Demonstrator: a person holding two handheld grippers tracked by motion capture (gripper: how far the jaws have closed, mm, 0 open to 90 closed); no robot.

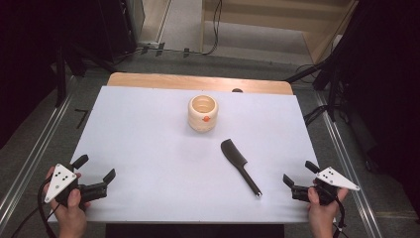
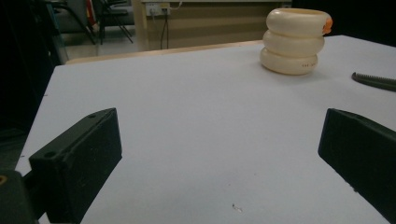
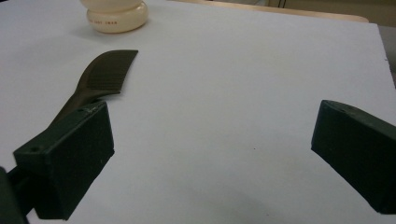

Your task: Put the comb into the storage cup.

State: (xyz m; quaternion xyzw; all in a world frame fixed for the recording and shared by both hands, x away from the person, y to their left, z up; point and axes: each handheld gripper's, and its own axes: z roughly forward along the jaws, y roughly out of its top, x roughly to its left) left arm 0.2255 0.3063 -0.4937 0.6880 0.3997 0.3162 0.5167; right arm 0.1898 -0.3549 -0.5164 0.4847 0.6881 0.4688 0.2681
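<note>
White tabletop (image 1: 148, 148) holds a cream ringed cup (image 1: 203, 113) with tiny unreadable print, far centre; black comb (image 1: 240, 166) nearer right. Left gripper (image 1: 94, 168) and right gripper (image 1: 299, 173) both spread, empty.

Glossy cream holder (image 1: 203, 113), matt ribbed blk comb (image 1: 240, 166).

a lab-like recording room: dark stands (image 1: 331, 84), floor cables (image 1: 216, 29) and a white-covered table (image 1: 148, 129).

The left claw (image 2: 219, 154) stands wide apart over the white bench (image 2: 187, 116); ahead and rightward sits a cream ringed cup (image 2: 293, 42).
</note>
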